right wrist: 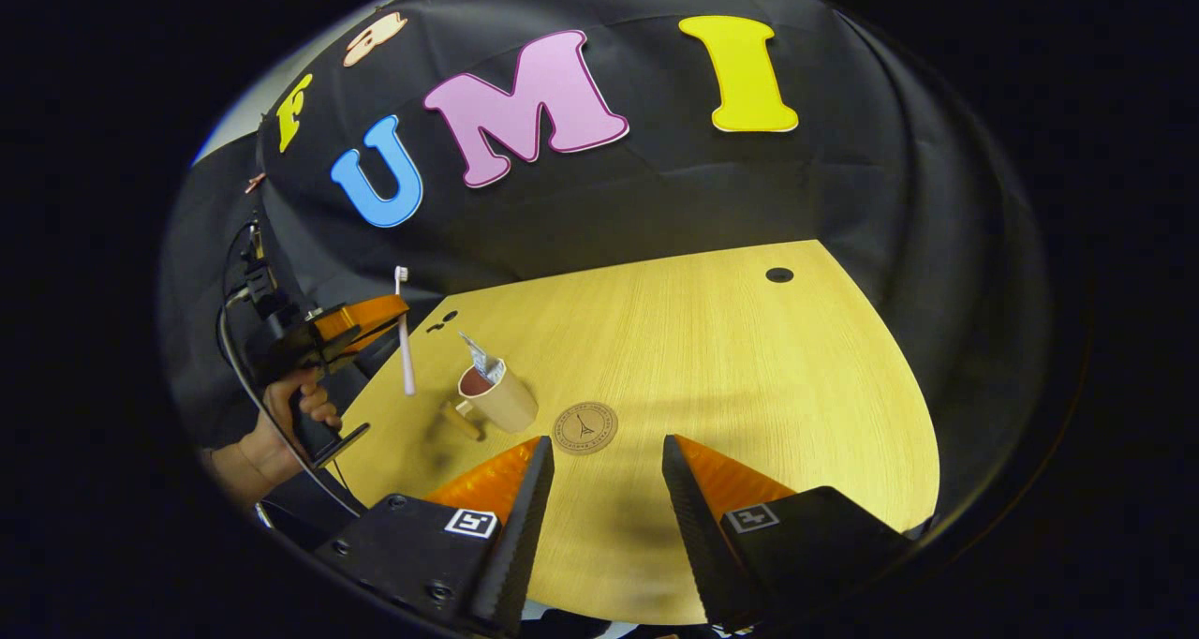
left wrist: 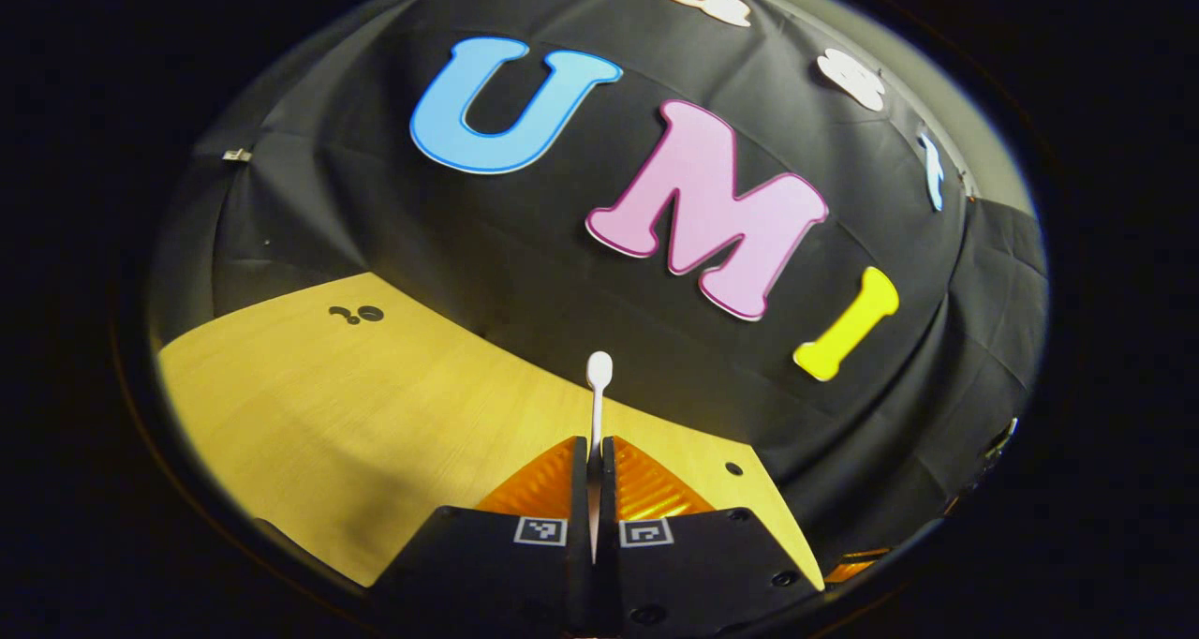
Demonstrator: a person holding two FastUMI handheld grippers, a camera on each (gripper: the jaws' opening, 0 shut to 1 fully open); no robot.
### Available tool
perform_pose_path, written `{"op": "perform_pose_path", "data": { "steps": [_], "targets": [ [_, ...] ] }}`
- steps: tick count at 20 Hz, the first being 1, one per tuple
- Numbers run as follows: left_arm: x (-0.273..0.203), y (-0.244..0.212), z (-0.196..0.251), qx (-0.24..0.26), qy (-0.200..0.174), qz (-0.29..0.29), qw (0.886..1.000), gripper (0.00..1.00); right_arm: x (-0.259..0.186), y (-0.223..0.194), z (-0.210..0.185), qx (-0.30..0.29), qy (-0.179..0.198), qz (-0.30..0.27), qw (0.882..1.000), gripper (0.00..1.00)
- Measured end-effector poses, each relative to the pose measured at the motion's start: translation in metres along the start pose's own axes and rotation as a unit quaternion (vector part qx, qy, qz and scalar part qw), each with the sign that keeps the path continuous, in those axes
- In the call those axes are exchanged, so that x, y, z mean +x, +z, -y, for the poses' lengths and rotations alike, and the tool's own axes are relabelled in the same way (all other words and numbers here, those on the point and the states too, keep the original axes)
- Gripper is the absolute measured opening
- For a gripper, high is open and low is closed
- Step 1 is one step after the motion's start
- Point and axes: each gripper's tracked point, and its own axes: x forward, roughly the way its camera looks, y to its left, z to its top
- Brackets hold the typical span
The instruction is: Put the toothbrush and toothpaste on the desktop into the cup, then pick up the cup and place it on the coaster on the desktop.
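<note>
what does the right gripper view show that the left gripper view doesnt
Right gripper view: the cup with the toothpaste standing in it, the round coaster beside the cup, the person's hand holding the left gripper, and the open right gripper above bare desk.

Left gripper view: a close look along the left gripper's closed fingers, clamped on the toothbrush handle.

Both: the toothbrush held upright with its head up, the wooden desktop, and the black cloth wall.
</note>
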Motion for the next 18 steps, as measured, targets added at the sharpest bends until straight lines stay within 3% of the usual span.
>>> {"op": "perform_pose_path", "data": {
  "steps": [13,18],
  "targets": [
    [0.061,-0.049,-0.038,0.025,0.106,0.037,0.993,0.06,0.013,-0.002,0.051,-0.003,0.034,-0.040,0.999,0.72],
    [0.059,-0.064,-0.043,0.024,0.110,0.034,0.993,0.06,0.019,-0.002,0.058,0.000,0.037,-0.048,0.998,0.72]
  ]
}}
